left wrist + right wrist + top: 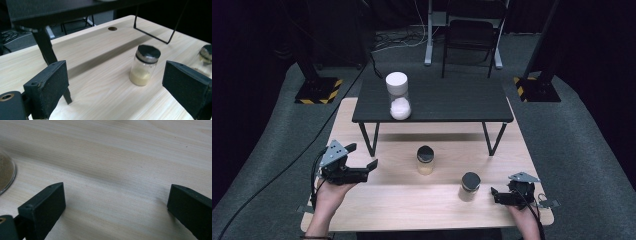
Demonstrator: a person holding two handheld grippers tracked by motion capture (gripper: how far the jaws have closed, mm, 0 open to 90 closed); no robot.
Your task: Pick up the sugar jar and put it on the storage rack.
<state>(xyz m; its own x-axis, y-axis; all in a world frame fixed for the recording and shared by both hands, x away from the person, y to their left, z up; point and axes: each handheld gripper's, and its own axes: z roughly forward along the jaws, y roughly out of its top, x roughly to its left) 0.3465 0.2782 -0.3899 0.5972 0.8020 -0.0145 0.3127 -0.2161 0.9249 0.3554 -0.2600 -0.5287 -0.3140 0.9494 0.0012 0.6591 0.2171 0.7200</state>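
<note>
Two small glass jars with black lids stand on the light wooden table [377,200]. The middle jar [425,160] [144,67] holds pale powder. The right jar [470,186] [206,53] holds brownish powder. My left gripper [361,156] [116,75] is open at the table's left, low over the wood; its jaws point toward the middle jar, which stands ahead and apart from them. My right gripper [495,196] [115,192] is open near the front right with bare wood between its jaws. The right jar's base [6,173] sits just to its left.
A low black table [437,100] stands on thin legs across the back of the wooden table. On it is a tall jar [398,95] with a white lid and white powder. One of its legs [48,52] rises close ahead of my left jaw.
</note>
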